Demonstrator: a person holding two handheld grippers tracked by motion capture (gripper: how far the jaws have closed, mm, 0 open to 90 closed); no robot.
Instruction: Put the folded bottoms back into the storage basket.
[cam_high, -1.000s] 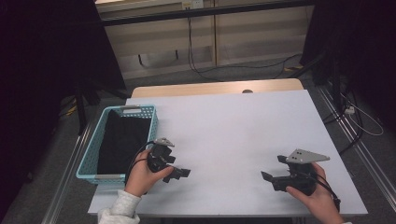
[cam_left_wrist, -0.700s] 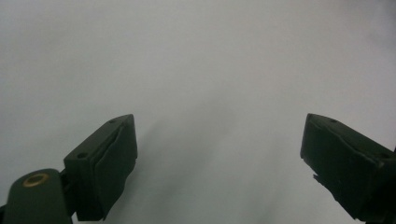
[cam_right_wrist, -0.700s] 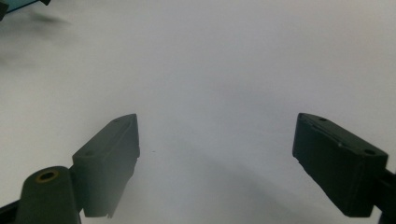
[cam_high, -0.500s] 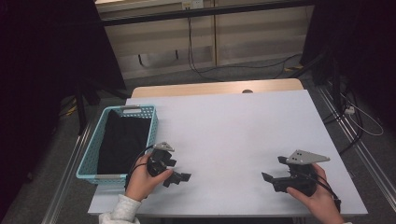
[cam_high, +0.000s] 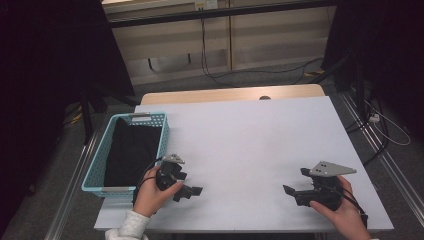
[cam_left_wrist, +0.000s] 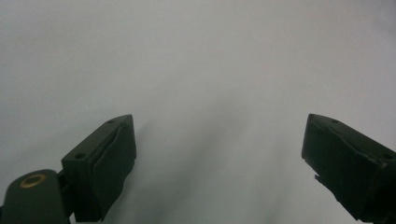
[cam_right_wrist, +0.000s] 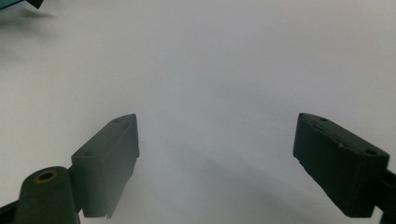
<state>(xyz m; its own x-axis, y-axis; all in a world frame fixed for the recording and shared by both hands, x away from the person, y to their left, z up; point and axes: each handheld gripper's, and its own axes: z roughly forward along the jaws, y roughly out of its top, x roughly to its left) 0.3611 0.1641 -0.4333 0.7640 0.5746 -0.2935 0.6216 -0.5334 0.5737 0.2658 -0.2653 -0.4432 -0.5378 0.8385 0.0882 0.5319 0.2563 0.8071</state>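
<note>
Just left of the left gripper (cam_high: 192, 190) stood a blue basket (cam_high: 94, 167) holding black cloth (cam_high: 127, 152). Both it and the right gripper (cam_high: 292, 182) gaped wide over the white table (cam_high: 250, 135), gripping nothing.

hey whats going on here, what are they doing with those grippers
A person sits at a white table with a two-jaw gripper in each hand. The left gripper rests near a blue basket that holds a black cloth. The right gripper sits low over the table's other side. Both have their jaws open with nothing between them, so nothing is picked up at this moment.
</note>
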